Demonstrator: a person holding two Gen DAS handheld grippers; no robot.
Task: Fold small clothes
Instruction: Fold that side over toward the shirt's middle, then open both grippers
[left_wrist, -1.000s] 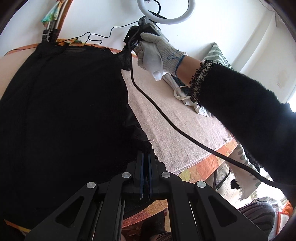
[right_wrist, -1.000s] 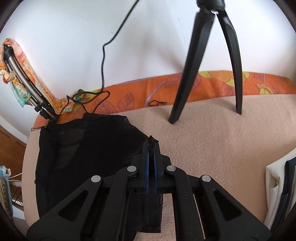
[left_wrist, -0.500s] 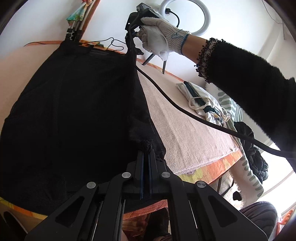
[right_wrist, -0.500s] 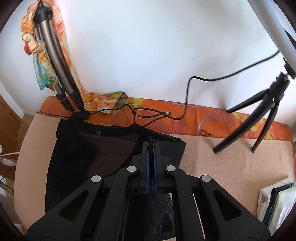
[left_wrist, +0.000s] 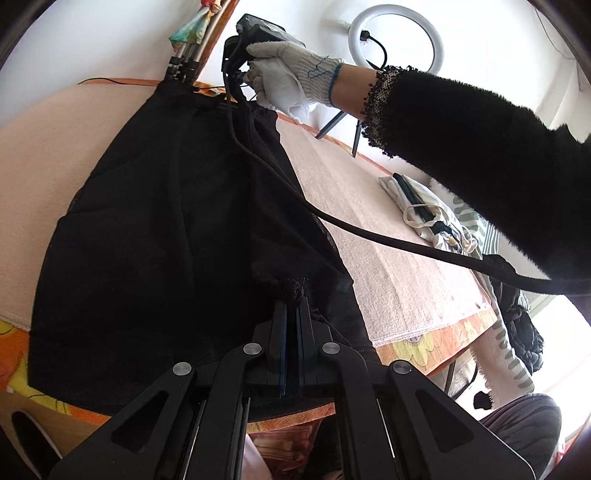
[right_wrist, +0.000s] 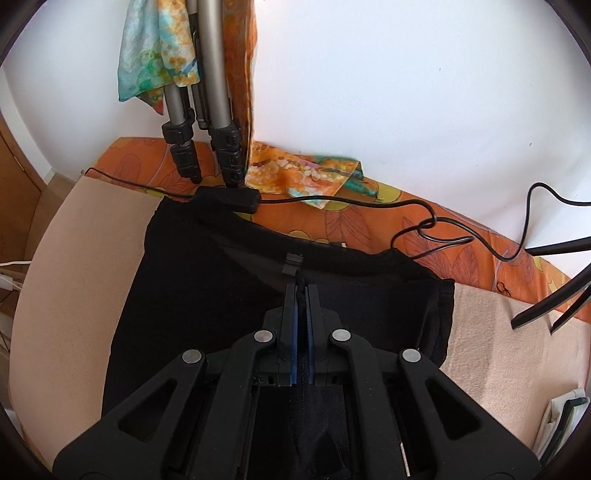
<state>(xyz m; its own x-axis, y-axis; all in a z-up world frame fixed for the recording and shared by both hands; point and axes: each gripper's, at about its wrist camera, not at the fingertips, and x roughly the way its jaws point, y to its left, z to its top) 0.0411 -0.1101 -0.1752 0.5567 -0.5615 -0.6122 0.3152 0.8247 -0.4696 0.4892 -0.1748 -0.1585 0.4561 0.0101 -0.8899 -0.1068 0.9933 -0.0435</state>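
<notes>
Black garment (left_wrist: 155, 229), thin and slightly sheer, spread over beige blanket (left_wrist: 388, 258), one side lifted and doubled over. Clamped at near edge by left gripper (left_wrist: 291, 295), at far edge by right gripper (right_wrist: 302, 291), both pinched tight on fabric. Gloved right hand (left_wrist: 291, 85) raised above far edge, sleeve (left_wrist: 480, 155) stretched across.

**Count of things on and around the bench**

One black garment (left_wrist: 155, 236) lies spread on the one bench (left_wrist: 388, 266). Two tools are present: the left tool (left_wrist: 291, 295) and the right tool (right_wrist: 302, 291), the latter carried by one gloved hand (left_wrist: 291, 85). One ring light (left_wrist: 395, 40), one silver tripod (right_wrist: 207, 92), one patterned scarf (right_wrist: 159, 55) and one pile of folded clothes (left_wrist: 432, 210) appear.
</notes>
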